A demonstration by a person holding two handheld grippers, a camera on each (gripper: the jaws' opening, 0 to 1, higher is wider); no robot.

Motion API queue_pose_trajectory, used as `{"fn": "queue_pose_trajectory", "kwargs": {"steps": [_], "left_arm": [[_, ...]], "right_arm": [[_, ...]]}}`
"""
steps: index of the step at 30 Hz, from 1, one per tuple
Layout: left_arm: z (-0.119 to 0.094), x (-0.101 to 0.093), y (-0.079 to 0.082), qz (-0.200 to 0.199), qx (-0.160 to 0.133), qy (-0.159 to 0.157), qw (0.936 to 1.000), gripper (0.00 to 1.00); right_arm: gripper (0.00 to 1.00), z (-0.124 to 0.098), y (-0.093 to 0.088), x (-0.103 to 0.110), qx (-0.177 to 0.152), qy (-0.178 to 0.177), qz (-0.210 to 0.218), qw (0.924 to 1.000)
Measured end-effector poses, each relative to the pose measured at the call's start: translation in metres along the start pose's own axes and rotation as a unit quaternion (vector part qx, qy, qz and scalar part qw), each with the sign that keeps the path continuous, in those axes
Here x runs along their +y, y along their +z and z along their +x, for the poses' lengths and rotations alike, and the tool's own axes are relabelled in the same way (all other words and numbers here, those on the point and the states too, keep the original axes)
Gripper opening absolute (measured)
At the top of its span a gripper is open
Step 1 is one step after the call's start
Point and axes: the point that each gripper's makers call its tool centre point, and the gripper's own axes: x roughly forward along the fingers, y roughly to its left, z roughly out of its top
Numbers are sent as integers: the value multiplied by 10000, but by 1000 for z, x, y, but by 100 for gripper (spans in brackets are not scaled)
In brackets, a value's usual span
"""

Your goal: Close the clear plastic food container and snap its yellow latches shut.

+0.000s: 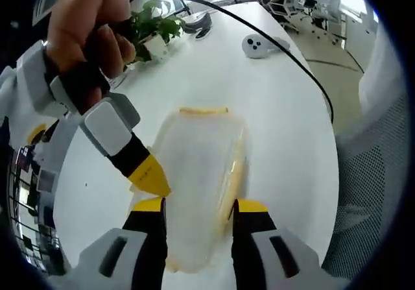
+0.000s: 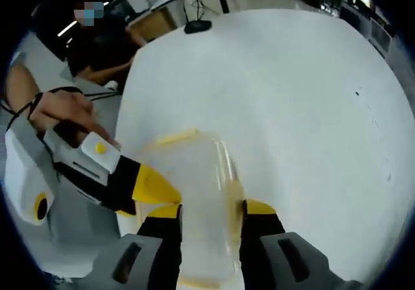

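The clear plastic container (image 1: 201, 160) lies on the white table (image 1: 285, 128) with its lid on. A yellow latch (image 1: 203, 110) shows at its far end and a yellow strip (image 1: 237, 173) along its right side. My left gripper (image 1: 198, 207) is open, its jaws spread over the near end of the lid. The right gripper (image 1: 152, 176), held by a hand (image 1: 84, 24), comes in from the upper left with its yellow tip at the container's left edge. In the right gripper view, my right gripper (image 2: 211, 211) stands open over the container (image 2: 201, 180), and the left gripper (image 2: 155, 189) touches its left edge.
A potted plant (image 1: 152, 27), a white round device (image 1: 259, 45) and a black cable (image 1: 292, 56) lie on the far part of the table. A mesh chair (image 1: 376, 193) stands at the right. A seated person (image 2: 97, 37) and a black stand base (image 2: 198, 25) are at the table's far edge.
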Motion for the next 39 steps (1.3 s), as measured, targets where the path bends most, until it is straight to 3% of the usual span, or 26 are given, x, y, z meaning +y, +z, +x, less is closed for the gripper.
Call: {"fn": "queue_pose_trajectory", "kwargs": {"steps": [1,3,10,11,14,21,25,34,39], "left_arm": [[0,0,0,21,1,12,10000,38],[0,0,1,42,6,34,10000,38],[1,2,2,-15,11,61,10000,38],[1,2,2,-22,22,58,10000,38],[1,2,2,-27,7,57,10000,37],[-2,-2,-1,-40,50,-1,10000,35],[-2,-2,-1,-120,33,17,9999,34],[-2,-4,1,7,-6,54,10000,38],[-2,-4,2,-7,-32,75,10000,38]], "right_arm": [[34,-1,0,0,-183,-15,5,9998],[34,-3,0,1,-209,-142,-203,9995],[32,-4,5,4,30,-492,-791,9956],[31,-4,4,3,33,-510,-562,9971],[30,-3,4,1,21,-364,-424,9984],[30,4,3,5,242,54,-353,9991],[30,3,1,7,127,119,-240,9996],[35,1,2,7,284,-61,-727,9969],[35,0,2,7,214,-165,-853,9960]]}}
